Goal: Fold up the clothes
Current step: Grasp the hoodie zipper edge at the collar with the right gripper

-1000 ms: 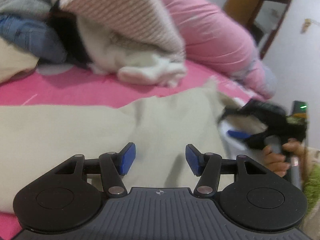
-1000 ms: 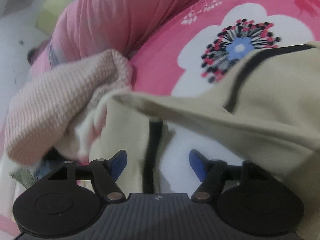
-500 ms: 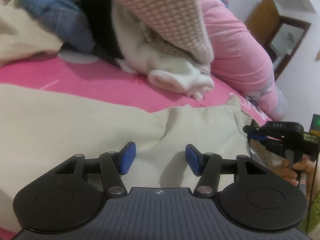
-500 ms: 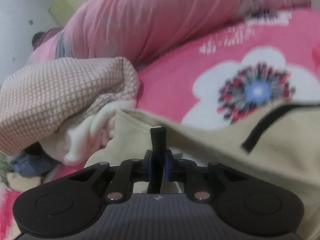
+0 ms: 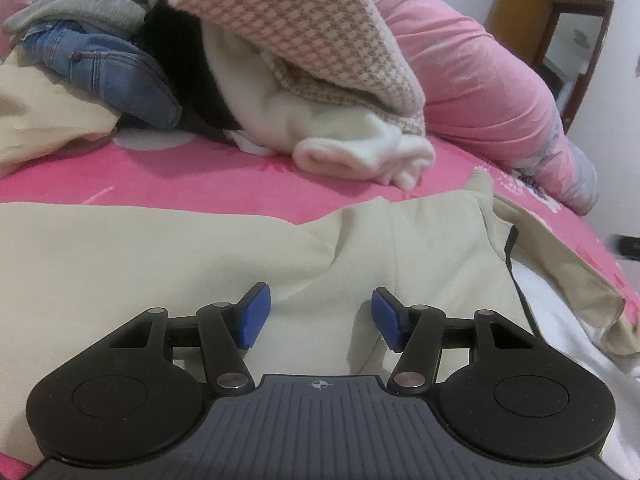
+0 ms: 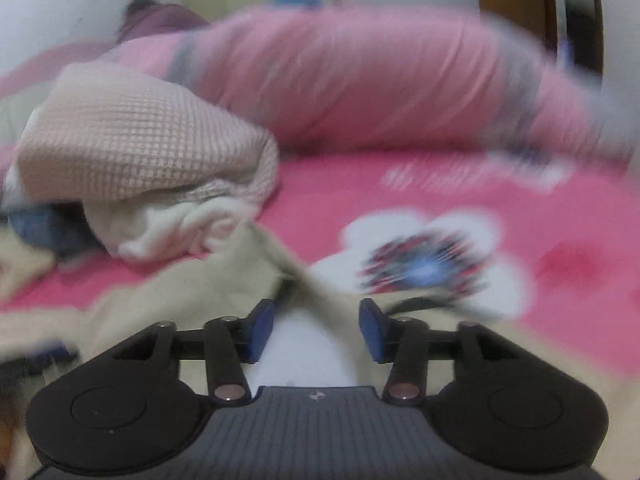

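The beige garment (image 5: 168, 264) lies spread under both spread-open, empty tools, left (image 5: 321, 317) and right (image 6: 317, 331).

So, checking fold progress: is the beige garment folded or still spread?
Mostly spread: the beige garment lies flat across the bed, one edge turned back by the black cord.
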Available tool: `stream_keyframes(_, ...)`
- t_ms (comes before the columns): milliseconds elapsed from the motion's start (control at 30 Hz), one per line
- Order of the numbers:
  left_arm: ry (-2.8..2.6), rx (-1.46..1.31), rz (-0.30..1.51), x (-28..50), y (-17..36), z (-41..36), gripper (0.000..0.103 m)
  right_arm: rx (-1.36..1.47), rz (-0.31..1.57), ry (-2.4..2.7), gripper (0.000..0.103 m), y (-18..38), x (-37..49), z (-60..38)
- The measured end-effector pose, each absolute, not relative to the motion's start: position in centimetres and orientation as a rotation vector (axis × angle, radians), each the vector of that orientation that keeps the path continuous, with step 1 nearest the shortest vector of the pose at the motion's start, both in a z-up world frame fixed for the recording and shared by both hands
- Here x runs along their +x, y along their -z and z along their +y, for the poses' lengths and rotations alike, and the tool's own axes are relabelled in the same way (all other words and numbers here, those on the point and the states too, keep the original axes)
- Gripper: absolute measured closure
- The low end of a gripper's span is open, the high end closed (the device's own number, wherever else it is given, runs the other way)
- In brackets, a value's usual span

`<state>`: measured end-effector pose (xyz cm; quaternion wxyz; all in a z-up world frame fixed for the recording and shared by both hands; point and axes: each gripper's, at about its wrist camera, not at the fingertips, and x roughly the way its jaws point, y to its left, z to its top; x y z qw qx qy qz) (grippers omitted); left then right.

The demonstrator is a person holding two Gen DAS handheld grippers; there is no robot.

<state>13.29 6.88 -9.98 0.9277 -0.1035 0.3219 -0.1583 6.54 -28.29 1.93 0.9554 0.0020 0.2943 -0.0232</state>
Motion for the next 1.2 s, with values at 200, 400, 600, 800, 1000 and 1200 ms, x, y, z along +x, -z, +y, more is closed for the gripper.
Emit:
stream_keyframes(200,0.281,-0.166,0.640,12.5,9.2,6.3,0.046,-0.251,0.620,0.081,0.031,-0.4,-0.1,-29.3)
stream_keyframes(400,0.288,-0.108,0.562,9.3,6.5,5.1,0.045,-0.190,0.669,0.044,0.037,3.4,2.8,-28.0)
stream_keyframes(600,0.493,0.002,0.568,6.7,6.6,-0.4,0.042,-0.253,0.746,0.022,0.080,6.4,4.6,-26.7)
stream_keyframes(800,0.616,0.011,0.631,6.2,9.1,-3.4,0.042,-0.150,0.658,0.066,0.100,1.2,5.1,-27.5)
stream_keyframes(1000,0.628,-0.084,0.670,7.0,9.9,-2.4,0.042,0.092,0.621,0.016,0.100,-4.7,9.7,-28.0)
stream_keyframes(1200,0.639,-0.124,0.674,7.1,10.2,-1.9,0.042,0.050,0.739,-0.045,0.100,-1.4,15.2,-23.0)
